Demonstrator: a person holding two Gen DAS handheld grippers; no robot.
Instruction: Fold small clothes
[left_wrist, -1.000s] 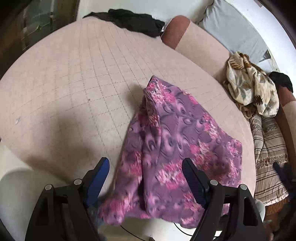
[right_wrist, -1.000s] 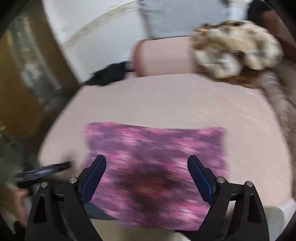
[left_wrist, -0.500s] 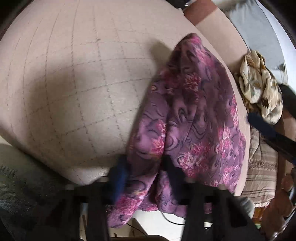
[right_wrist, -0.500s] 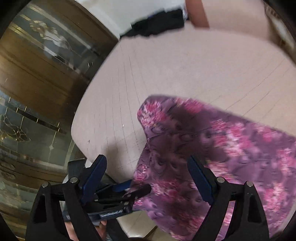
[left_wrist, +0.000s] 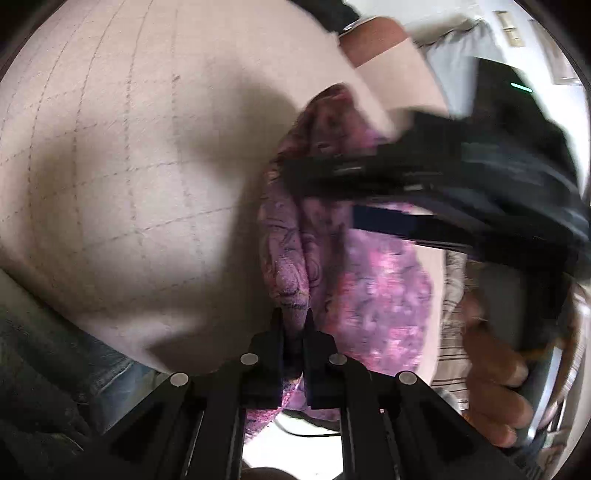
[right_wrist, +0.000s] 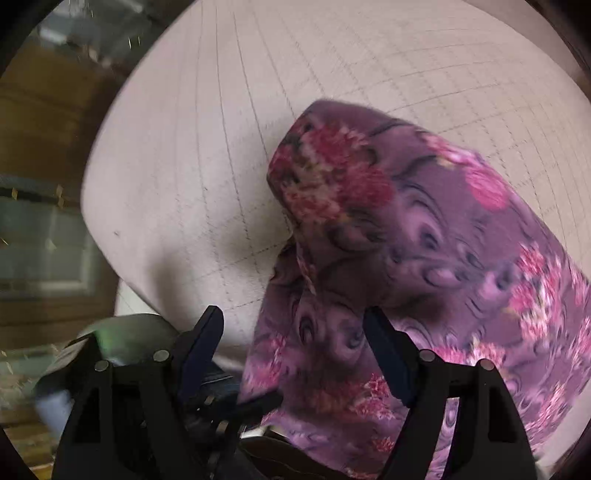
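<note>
- Left tool (left_wrist: 293, 319): jaws pinched nearly together, a ridge of the purple floral cloth (left_wrist: 354, 280) clamped between them at its near edge.
- Cloth runs from that grip straight away from the left tool, bunched into a raised fold, then spreads to the right over the quilted pink surface (left_wrist: 122, 177); its near hem hangs off the surface's edge under the tool.
- Right tool (right_wrist: 295, 339): jaws wide apart, holding nothing; purple floral cloth (right_wrist: 424, 258) lies between and beyond its fingers, the lower left corner of the cloth under the gap; contact with the fingers unclear.
- From the right wrist, the cloth peaks up in a hump ahead of the tool and drapes down to the right.
- Right tool also shows in the left wrist view (left_wrist: 351, 206), blurred, above the cloth's far part.
- Hand (left_wrist: 495, 384) gripping that tool's handle, at the right of the left wrist view.
- Quilted pink surface (right_wrist: 332, 74) carries everything; blue jeans (left_wrist: 107, 373) at lower left.
</note>
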